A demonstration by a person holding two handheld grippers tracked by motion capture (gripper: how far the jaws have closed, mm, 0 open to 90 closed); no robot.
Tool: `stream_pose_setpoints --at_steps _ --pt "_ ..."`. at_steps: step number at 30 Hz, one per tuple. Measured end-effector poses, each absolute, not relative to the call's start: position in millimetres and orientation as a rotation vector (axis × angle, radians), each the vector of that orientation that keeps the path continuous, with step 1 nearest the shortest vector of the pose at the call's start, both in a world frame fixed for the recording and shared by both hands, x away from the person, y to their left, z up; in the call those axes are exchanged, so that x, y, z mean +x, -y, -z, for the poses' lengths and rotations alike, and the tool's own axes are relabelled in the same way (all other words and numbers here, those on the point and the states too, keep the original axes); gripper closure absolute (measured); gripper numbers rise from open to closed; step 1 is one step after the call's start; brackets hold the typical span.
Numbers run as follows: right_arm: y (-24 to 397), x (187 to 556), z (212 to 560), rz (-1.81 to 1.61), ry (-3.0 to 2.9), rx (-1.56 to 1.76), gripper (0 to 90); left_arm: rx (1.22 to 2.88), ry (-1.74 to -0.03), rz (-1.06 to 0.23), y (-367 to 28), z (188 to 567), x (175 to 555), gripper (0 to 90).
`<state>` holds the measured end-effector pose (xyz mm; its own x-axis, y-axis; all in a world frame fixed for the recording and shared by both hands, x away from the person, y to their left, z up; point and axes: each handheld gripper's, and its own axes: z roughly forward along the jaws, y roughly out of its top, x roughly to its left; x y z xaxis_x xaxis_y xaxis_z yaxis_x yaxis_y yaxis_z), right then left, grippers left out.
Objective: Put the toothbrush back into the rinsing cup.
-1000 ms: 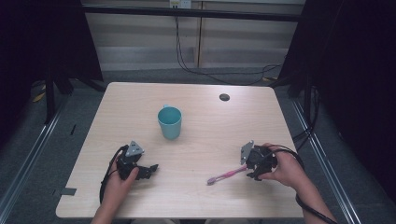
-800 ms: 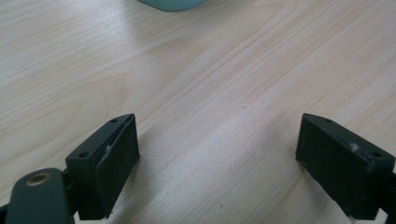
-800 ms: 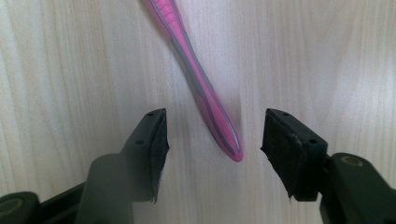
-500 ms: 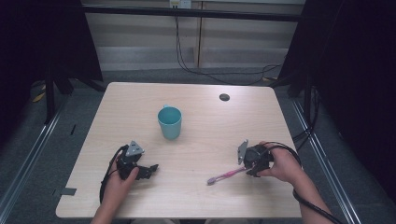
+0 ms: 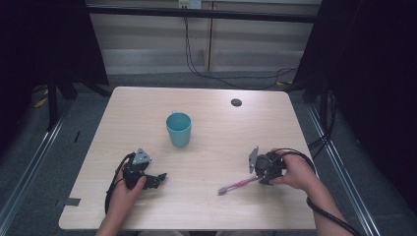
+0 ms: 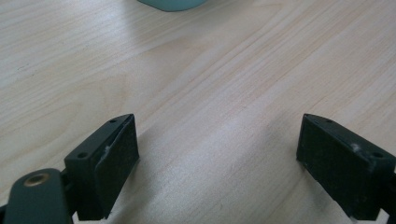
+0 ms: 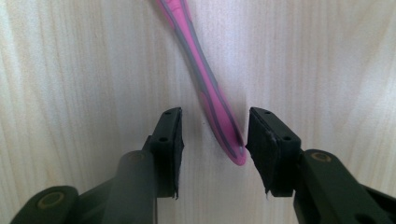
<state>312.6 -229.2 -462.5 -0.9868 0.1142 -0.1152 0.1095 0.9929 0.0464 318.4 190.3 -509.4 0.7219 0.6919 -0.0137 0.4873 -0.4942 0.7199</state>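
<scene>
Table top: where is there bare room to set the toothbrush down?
Bare wood lies between the cup and the left gripper, and along the far edge beside the dark disc. It is crowded near the right gripper, whose fingers straddle the toothbrush.

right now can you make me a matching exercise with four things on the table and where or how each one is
Things:
1. cup
2. toothbrush
3. left tongs
4. right tongs

States:
A. open, straddling the end of a pink handle
B. lying flat on the table
C. upright near the table's middle
D. wide open over bare wood

Pairs: 1-C, 2-B, 3-D, 4-A
</scene>
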Motion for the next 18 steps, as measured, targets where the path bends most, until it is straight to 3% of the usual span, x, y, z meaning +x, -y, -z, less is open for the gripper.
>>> stream_pose_setpoints --at_steps 18 --pt "224.0 317.9 465.3 -0.036 -3.053 0.123 60.0 2.192 -0.89 -0.36 -190.2 509.5 318.4 12.5"
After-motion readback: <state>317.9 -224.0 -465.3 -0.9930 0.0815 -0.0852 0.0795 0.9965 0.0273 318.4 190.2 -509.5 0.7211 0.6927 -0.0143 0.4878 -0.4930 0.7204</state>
